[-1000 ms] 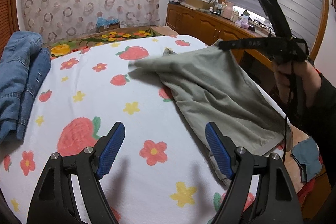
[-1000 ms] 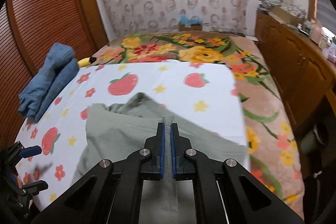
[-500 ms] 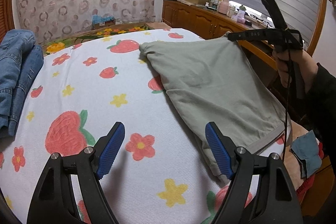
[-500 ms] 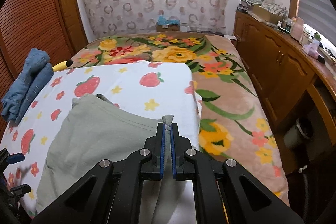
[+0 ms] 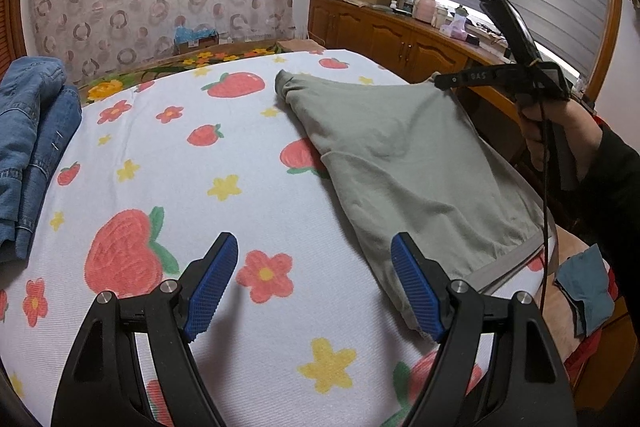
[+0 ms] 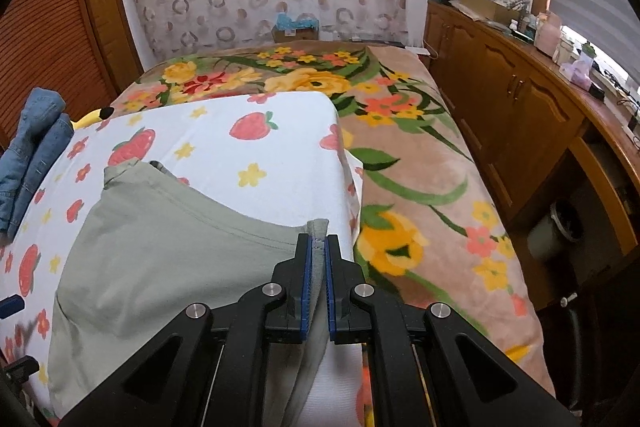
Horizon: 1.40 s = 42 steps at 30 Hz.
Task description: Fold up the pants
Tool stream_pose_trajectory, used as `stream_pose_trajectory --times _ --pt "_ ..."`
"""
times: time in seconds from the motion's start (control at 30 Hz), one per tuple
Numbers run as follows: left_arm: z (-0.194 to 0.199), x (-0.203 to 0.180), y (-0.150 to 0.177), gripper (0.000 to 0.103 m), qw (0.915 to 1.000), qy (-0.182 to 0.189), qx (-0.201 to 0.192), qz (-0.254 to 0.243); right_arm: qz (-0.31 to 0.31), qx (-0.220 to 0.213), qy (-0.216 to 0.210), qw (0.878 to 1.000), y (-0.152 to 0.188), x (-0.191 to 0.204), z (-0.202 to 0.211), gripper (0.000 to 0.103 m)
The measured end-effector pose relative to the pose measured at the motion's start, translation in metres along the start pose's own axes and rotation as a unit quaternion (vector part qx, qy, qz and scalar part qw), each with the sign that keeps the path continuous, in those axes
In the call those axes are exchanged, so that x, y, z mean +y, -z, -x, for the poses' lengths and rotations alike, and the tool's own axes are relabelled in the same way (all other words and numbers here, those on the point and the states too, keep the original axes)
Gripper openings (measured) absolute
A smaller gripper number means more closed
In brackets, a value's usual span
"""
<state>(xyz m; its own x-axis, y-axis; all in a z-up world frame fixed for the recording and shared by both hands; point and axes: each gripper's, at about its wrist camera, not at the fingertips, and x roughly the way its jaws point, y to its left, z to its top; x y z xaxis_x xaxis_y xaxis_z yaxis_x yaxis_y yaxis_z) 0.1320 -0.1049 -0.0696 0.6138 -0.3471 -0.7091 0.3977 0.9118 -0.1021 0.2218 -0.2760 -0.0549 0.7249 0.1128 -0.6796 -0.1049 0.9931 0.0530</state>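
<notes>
Right tongs (image 6: 318, 247): taut, seemingly doubled grey-green pants (image 6: 168, 247)

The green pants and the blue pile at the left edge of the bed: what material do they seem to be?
The green pants look like soft matte cotton knit, perhaps jersey: they drape in smooth folds and show a stitched hem. The blue pile looks like denim: faded blue, thick, with heavy seams. Neither fibre can be confirmed by sight.
</notes>
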Motion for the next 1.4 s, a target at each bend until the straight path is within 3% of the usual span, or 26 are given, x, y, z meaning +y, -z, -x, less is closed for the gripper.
stream_pose_trajectory --times 0.13,0.27,0.47,0.8,0.97,1.4 --pt "-0.001 0.000 -0.001 0.080 1.0000 -0.001 0.002 -0.001 0.002 -0.006 -0.007 1.000 0.001 -0.002 0.014 0.009" --pt "0.000 0.001 -0.001 0.080 1.0000 -0.001 -0.001 0.000 0.011 -0.013 -0.012 1.000 0.010 -0.004 0.030 0.023" --pt "0.005 -0.001 -0.002 0.080 1.0000 0.003 -0.007 0.001 0.017 -0.026 -0.037 0.999 0.039 0.000 0.054 0.029" --pt "0.010 -0.010 -0.003 0.080 0.9999 0.005 -0.011 -0.011 0.023 -0.032 -0.081 0.996 0.088 0.014 0.094 0.030" --pt "0.012 -0.011 0.002 0.080 0.9999 0.007 -0.009 -0.012 0.027 -0.033 -0.087 0.995 0.110 0.013 0.106 0.037" --pt "0.019 -0.007 0.032 0.080 0.9994 0.013 0.009 -0.032 0.034 -0.017 -0.062 0.997 0.144 0.017 0.114 0.039"
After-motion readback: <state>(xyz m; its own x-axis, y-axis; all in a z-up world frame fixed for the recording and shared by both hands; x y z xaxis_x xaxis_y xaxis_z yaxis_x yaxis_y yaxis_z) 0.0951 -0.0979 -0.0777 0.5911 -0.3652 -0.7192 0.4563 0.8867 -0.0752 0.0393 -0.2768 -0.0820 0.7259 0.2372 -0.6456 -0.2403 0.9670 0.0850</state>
